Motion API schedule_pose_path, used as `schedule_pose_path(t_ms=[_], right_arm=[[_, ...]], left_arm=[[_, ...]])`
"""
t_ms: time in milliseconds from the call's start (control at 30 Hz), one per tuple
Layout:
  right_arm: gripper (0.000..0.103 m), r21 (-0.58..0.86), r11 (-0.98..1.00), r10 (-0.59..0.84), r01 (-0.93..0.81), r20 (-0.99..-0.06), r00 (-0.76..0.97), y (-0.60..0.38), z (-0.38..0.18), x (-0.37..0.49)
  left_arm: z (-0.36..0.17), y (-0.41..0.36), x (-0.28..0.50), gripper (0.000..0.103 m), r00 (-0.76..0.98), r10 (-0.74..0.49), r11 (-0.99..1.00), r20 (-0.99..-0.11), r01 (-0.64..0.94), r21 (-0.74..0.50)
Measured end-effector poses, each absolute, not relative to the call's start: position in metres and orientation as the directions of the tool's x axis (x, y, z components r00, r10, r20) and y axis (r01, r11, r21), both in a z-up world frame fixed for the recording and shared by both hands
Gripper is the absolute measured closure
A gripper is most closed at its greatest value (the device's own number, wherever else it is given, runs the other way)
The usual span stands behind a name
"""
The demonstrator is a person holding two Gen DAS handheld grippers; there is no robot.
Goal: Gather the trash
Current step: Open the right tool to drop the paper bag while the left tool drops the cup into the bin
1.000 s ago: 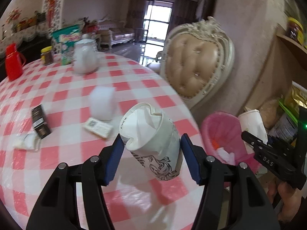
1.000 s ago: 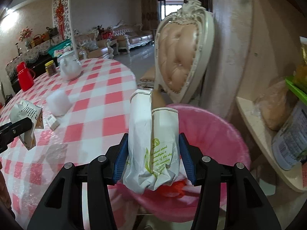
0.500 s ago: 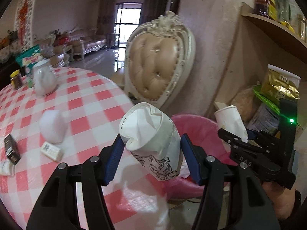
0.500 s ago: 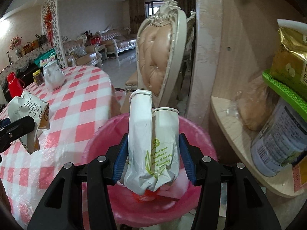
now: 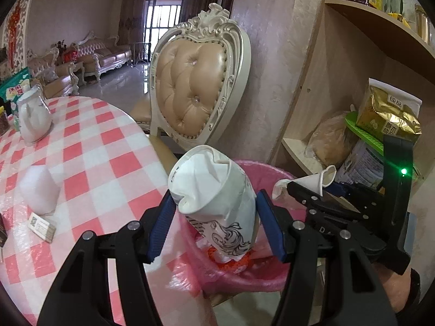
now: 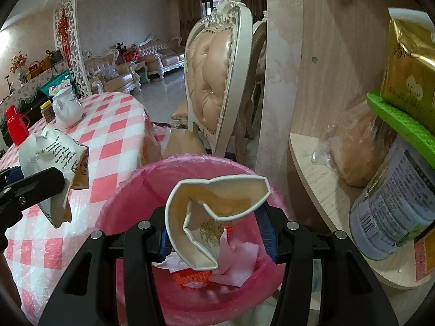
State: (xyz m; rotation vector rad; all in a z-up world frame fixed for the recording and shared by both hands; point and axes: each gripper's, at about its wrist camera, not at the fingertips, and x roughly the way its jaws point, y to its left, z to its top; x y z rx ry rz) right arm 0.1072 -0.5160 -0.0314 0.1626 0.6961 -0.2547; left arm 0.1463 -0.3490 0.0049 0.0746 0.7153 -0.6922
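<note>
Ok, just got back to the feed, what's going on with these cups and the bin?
A person holds a gripper in each hand, each shut on a crushed paper cup. The right gripper has its cup tipped mouth toward the camera, right above the pink trash bin, which already holds scraps. The left gripper holds a printed crushed cup near the bin's edge, beside the checked table. Neither cup is released yet.

Black left gripper [image 5: 214,226], blue jaws, silver screws, green light
</note>
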Motion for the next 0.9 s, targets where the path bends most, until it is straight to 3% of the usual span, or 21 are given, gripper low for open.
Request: schedule_pose_path(t_ms=[433,633,700,900], right_arm=[[0.050,0.063,0.949,-0.192,0.309,-0.662,0.724,-0.525,-0.039,0.108],[0.042,0.063,0.948,-0.195,0.311,-0.656,0.729,-0.524,-0.037,0.105],[0.032,0.060,0.948,-0.199,0.312,-0.653,0.731,-0.523,-0.037,0.103],[0.021,0.055,0.948,-0.207,0.312,-0.640,0.740,-0.519,-0.034,0.100]], left_arm=[[-0.004,-0.356,0.155,0.041,0.510,-0.568,0.768,-0.646,0.610,-0.194],[-0.005,-0.350,0.155,0.042,0.519,-0.562,0.777,-0.644,0.598,-0.196],[-0.004,-0.346,0.155,0.042,0.525,-0.560,0.781,-0.641,0.593,-0.197],[-0.003,-0.331,0.154,0.042,0.565,-0.529,0.808,-0.633,0.564,-0.173]])
